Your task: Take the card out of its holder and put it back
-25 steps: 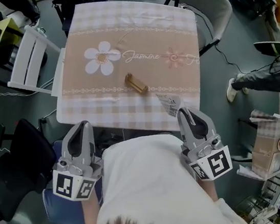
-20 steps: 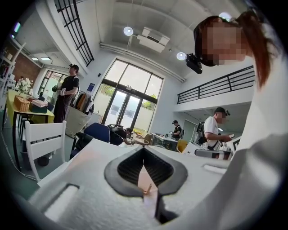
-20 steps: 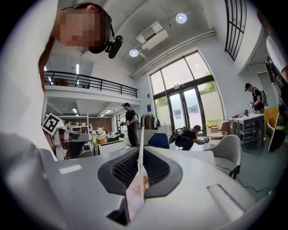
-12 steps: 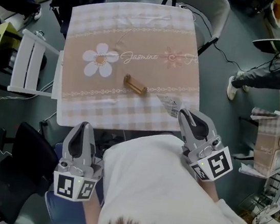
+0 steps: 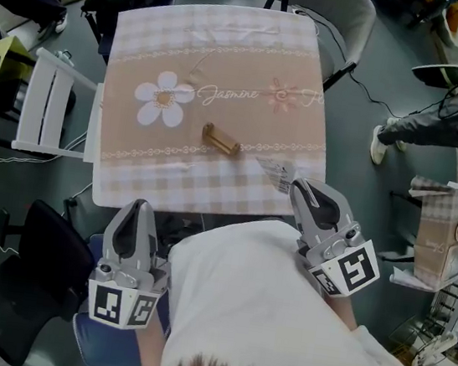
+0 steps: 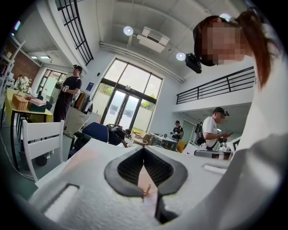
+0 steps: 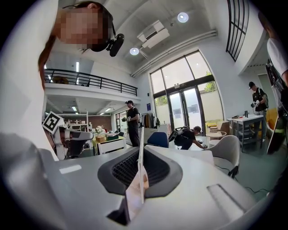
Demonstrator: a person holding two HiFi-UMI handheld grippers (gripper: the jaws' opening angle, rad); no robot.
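Grips the card (image 5: 278, 173) edge-on in the right gripper (image 5: 306, 190) at the near edge of the table (image 5: 230, 51); finds the holder (image 5: 222, 139) ahead and to the left, long axis slanting; holds the left gripper (image 5: 134, 211) closed, empty, farther away

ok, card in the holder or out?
Out. The right claw pinches the card; the holder lies apart from it.

Daylight from the tall windows (image 7: 182, 87) and round ceiling lamps (image 6: 128, 30) lights both gripper views brightly, their fisheye edges bending into black corners and the near card (image 7: 135, 197) soft, while the head view looks flatter, dimmer and greyish over the table (image 5: 230, 51).
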